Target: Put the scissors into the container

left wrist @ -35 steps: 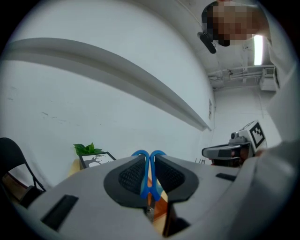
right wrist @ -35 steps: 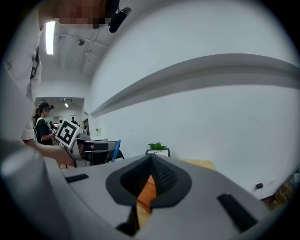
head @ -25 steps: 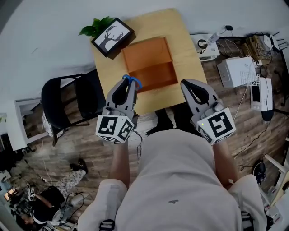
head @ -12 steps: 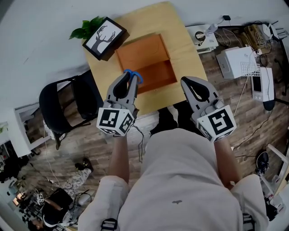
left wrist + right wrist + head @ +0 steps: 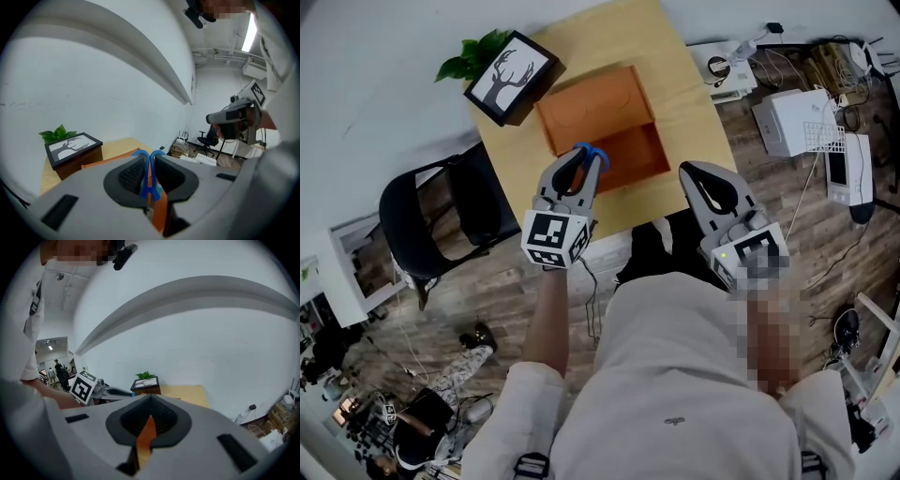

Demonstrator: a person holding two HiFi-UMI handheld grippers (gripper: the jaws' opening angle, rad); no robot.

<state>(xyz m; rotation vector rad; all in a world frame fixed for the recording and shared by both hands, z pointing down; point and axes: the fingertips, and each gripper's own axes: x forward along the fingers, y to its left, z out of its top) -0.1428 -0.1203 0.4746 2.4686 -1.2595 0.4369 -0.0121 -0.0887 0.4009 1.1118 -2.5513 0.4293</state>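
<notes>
Left gripper [image 5: 581, 161], jaws clamped on the scissors [image 5: 591, 151], has advanced over the container [image 5: 595, 108], upper centre; release looks close. Right gripper [image 5: 692, 174]: jaws closed, empty.

Table [image 5: 694, 84]: light wood, standing beside the white wall.
Framed picture [image 5: 512, 75]: deer silhouette in a black frame, sitting on the table's far left corner.
Plant [image 5: 467, 58]: green leaves showing just behind the frame.
Chair [image 5: 441, 211]: black, standing left of the table.
Floor [image 5: 487, 291]: wood planks, carrying a white box [image 5: 787, 122] and cables [image 5: 741, 70] at right.
</notes>
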